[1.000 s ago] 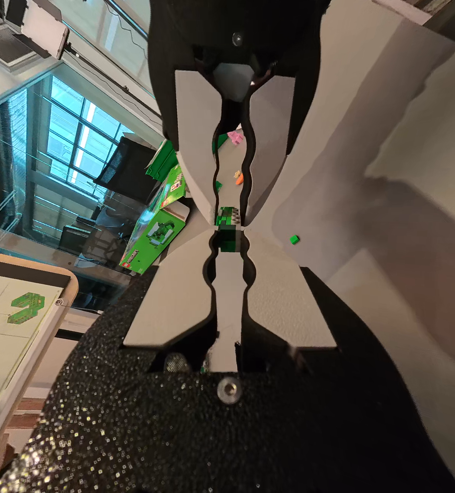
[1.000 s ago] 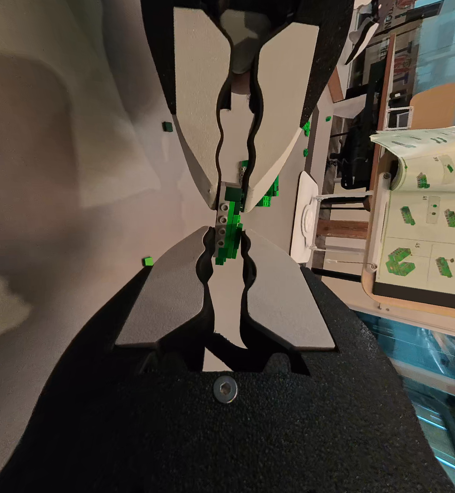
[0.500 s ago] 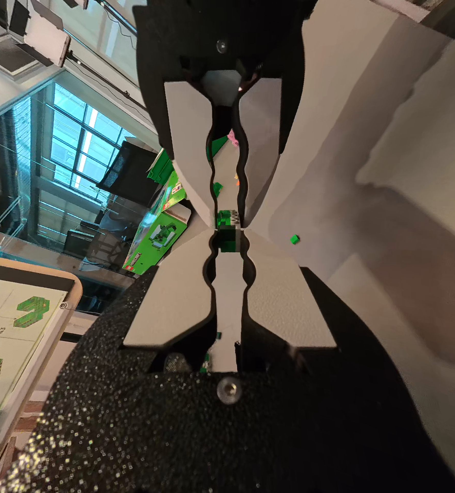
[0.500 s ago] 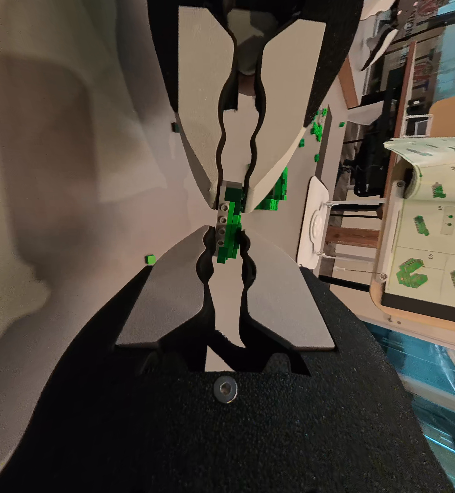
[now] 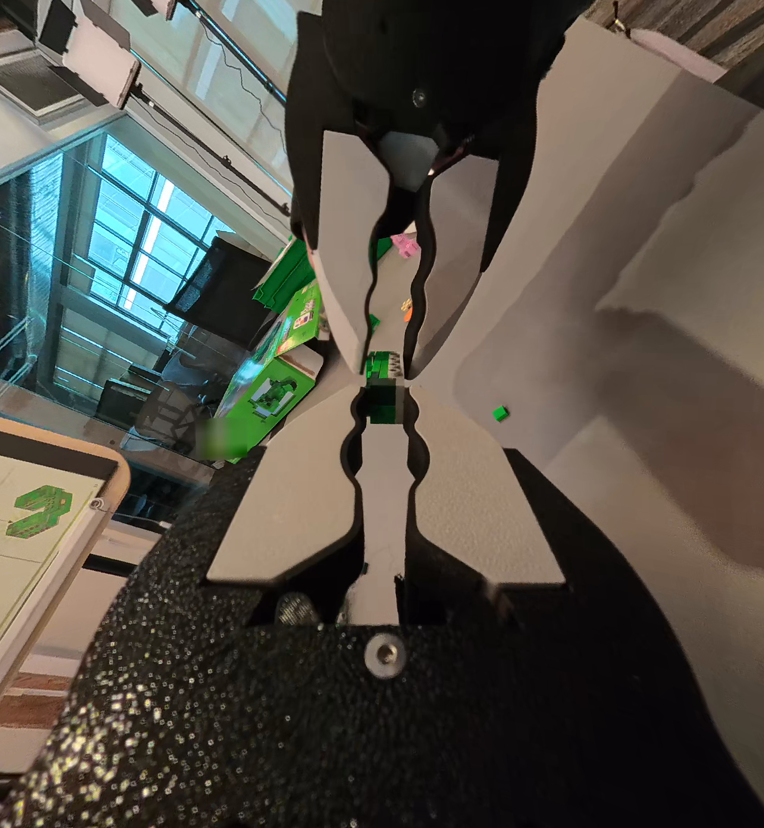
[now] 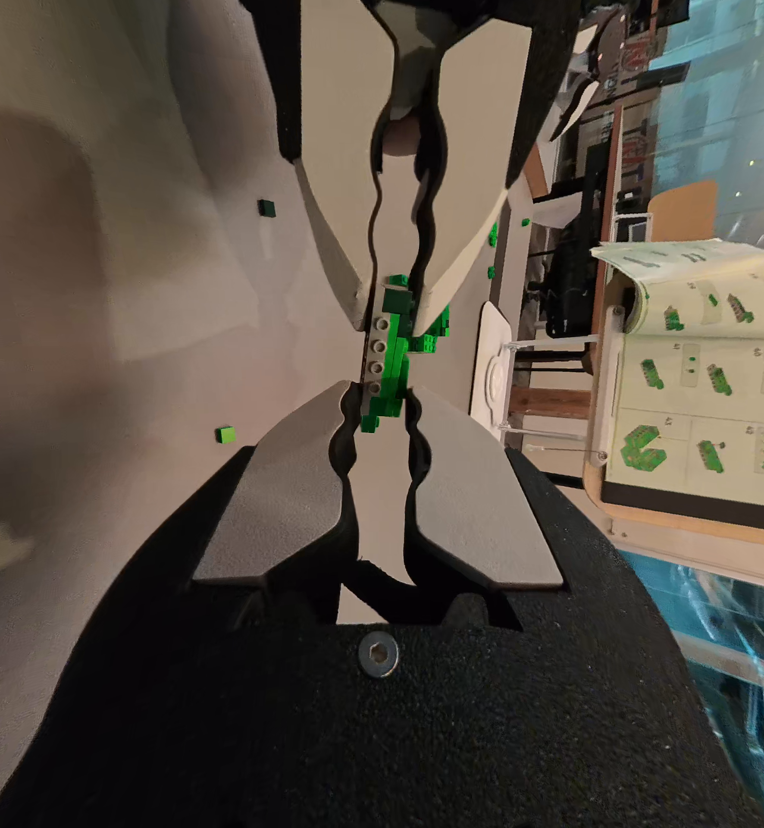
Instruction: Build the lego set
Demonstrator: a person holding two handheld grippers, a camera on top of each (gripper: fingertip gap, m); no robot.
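Note:
A small green and grey lego assembly (image 6: pixel 389 358) hangs above the white table (image 6: pixel 102 224), held between both grippers tip to tip. My right gripper (image 6: pixel 380 394) is shut on its near end. My left gripper (image 6: pixel 391 304) comes in from the top of the right wrist view, shut on the far end. In the left wrist view my left gripper (image 5: pixel 382 394) is shut on the assembly (image 5: pixel 382 405), and the right gripper (image 5: pixel 384 365) meets it from above. The grey studded plate faces left in the right wrist view.
Loose green bricks (image 6: pixel 225 434) (image 6: pixel 266 208) lie on the table, one also in the left wrist view (image 5: pixel 500 413). Another green build (image 6: pixel 429 342) sits behind. An open instruction booklet (image 6: pixel 693 381) stands on a holder. A green box (image 5: pixel 272 394), pink piece (image 5: pixel 405 245) and orange piece (image 5: pixel 408 316) lie farther off.
Both grippers stay shut on the assembly. The held pair has tilted and shifted slightly, so the background slides a little in both views.

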